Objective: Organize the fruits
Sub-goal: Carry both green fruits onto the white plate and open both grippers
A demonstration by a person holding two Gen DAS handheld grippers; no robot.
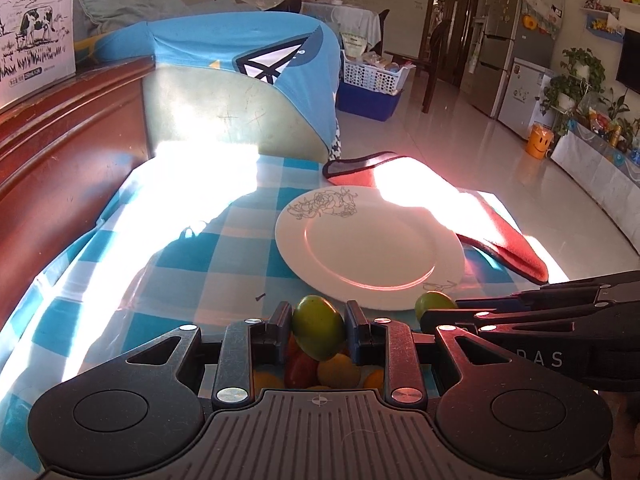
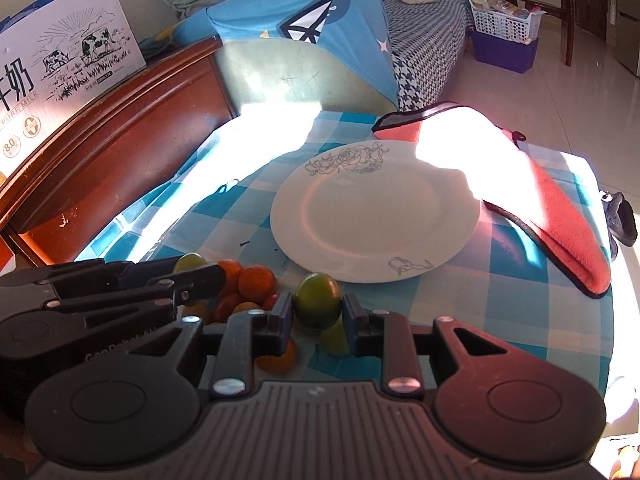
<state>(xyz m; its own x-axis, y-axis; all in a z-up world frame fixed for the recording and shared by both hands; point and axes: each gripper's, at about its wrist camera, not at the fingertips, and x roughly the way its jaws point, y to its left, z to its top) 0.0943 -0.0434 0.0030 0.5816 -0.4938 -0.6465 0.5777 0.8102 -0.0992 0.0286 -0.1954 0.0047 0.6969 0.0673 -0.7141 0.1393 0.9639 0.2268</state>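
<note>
Both grippers loaded, nothing delivered yet. Left gripper [image 1: 319, 330] is clamped on a green fruit [image 1: 319, 333], pads tight on both sides, held above the pile of small fruit [image 1: 320, 372] on the checked tablecloth [image 1: 224, 264]. Right gripper [image 2: 318, 320] is likewise closed down on its own green fruit [image 2: 319, 306], near the front edge of the white plate [image 2: 376, 208]. In the right wrist view the left gripper comes in from the left over the pile, with a bit of its green fruit showing behind the fingers; in the left wrist view the right gripper shows at the right edge with its fruit at the tips. The plate is bare: only the drawn flower pattern on the rim, no fruit on it. So progress reads as early, assuming the plate is the target: two fruits picked, zero placed. Left on the cloth in front of the plate: several orange and red ones [image 2: 250, 280], a pale green one [image 2: 334, 338] beneath the right gripper's jaws, an orange one [image 2: 278, 356] beside it. An orange-red cloth [image 2: 560, 216] lies on the far right side of the plate, touching or overlapping its rim, not in the way of the near edge. Next I'd expect both fruits to go forward onto the plate, then return trips for the rest. Can't tell from here whether sorting by colour is intended.
</note>
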